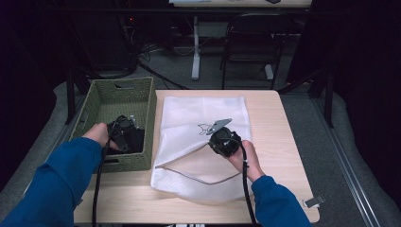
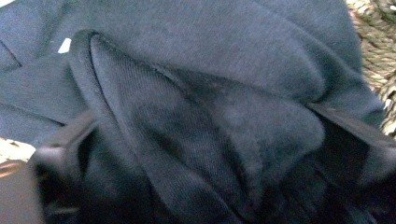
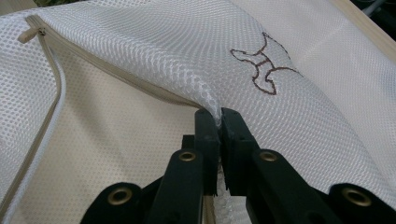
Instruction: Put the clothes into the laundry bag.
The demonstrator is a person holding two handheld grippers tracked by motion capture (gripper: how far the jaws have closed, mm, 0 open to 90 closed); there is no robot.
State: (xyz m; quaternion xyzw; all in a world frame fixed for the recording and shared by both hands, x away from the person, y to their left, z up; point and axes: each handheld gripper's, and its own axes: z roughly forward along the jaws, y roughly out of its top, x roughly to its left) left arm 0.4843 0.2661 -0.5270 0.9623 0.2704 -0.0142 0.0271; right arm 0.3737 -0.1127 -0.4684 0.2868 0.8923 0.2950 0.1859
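A white mesh laundry bag (image 1: 203, 118) lies flat on the wooden table (image 1: 283, 127), its zipper (image 3: 51, 93) undone along the near edge. My right gripper (image 1: 213, 137) is shut on the bag's upper layer beside the zipper and holds it raised; in the right gripper view the jaws (image 3: 219, 116) pinch the mesh just under a brown stitched outline (image 3: 264, 70). To the left stands a green woven basket (image 1: 151, 118) holding a dark navy garment (image 1: 136, 141). My left gripper (image 1: 124, 135) is down inside the basket, its jaws spread wide with a fold of the garment (image 2: 210, 93) bulging between them.
The basket wall (image 2: 378, 42) shows at the right edge of the left gripper view. A small metal clip (image 1: 314, 201) lies near the table's front right corner. A chair (image 1: 250, 42) and desk legs stand beyond the far edge.
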